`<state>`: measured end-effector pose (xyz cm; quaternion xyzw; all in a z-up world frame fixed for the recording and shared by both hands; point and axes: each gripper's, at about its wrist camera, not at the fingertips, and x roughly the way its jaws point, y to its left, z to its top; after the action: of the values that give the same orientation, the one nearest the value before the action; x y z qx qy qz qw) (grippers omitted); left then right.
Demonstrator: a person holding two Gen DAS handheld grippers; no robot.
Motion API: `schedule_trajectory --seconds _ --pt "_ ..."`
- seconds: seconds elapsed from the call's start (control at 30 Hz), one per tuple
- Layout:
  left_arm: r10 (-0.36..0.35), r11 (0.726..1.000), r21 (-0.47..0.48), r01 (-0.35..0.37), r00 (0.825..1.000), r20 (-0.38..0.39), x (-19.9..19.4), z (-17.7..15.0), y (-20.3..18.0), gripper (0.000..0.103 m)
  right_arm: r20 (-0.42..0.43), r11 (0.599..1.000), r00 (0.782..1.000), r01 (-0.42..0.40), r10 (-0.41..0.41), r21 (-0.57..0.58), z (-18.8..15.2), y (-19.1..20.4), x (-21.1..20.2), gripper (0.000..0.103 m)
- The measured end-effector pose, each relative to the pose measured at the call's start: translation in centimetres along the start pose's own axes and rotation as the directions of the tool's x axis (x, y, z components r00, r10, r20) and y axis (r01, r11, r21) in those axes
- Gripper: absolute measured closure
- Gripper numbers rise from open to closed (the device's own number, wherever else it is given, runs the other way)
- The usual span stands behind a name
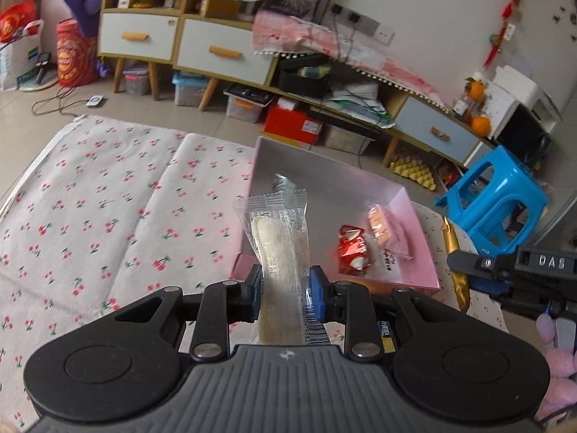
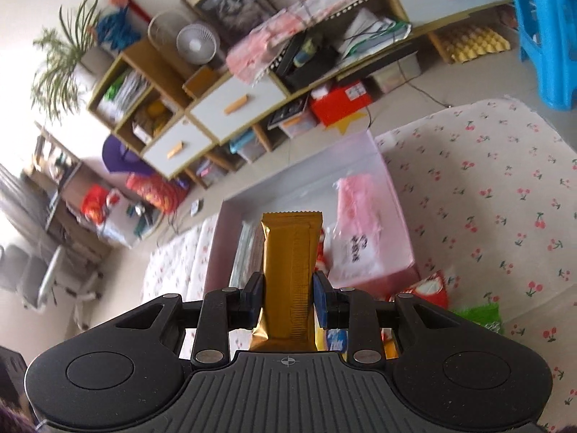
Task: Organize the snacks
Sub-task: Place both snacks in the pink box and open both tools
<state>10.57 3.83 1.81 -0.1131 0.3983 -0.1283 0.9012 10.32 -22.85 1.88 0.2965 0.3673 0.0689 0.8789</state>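
Observation:
My left gripper [image 1: 285,294] is shut on a clear-wrapped biscuit bar [image 1: 279,238] and holds it over the near left edge of the pink box [image 1: 411,213]. Inside the box lie a red snack packet [image 1: 353,250] and a pink packet [image 1: 384,227]. My right gripper [image 2: 286,297] is shut on a gold-wrapped bar [image 2: 290,267] and holds it above the pink box [image 2: 393,195], which holds a pink packet [image 2: 360,216]. The right gripper also shows at the right edge of the left wrist view [image 1: 519,270], with the gold bar [image 1: 456,259].
The box sits on a cherry-print tablecloth [image 1: 90,198]. Red and green snack packets [image 2: 432,288] lie on the cloth near the right gripper. A blue plastic stool [image 1: 494,209] stands beyond the table's right side. Cabinets [image 1: 216,47] line the far wall.

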Motion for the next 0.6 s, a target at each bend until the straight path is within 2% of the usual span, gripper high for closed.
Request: schedule_trajectory --seconds 0.17,0.3,0.43,0.6 --pt "-0.013 0.999 0.047 0.013 1.000 -0.012 2.1 1.3 -1.3 0.078 0.029 1.000 1.000 0.010 -0.009 -0.026 1.1 -0.2 0.5 0.076" --pt "-0.019 0.994 0.110 0.020 1.000 -0.005 4.4 2.2 -2.6 0.078 0.029 0.995 0.998 0.060 -0.058 -0.078 2.6 0.0 2.5 0.076" --pt "-0.007 0.986 0.164 0.010 1.000 -0.018 6.9 2.7 -3.7 0.078 0.003 0.994 0.999 0.054 -0.054 -0.093 4.3 -0.6 5.0 0.075" --pt "0.005 0.981 0.193 0.001 1.000 -0.030 10.0 3.5 -4.0 0.078 -0.033 0.984 0.997 0.070 -0.076 -0.166 5.3 -0.5 8.6 0.075"
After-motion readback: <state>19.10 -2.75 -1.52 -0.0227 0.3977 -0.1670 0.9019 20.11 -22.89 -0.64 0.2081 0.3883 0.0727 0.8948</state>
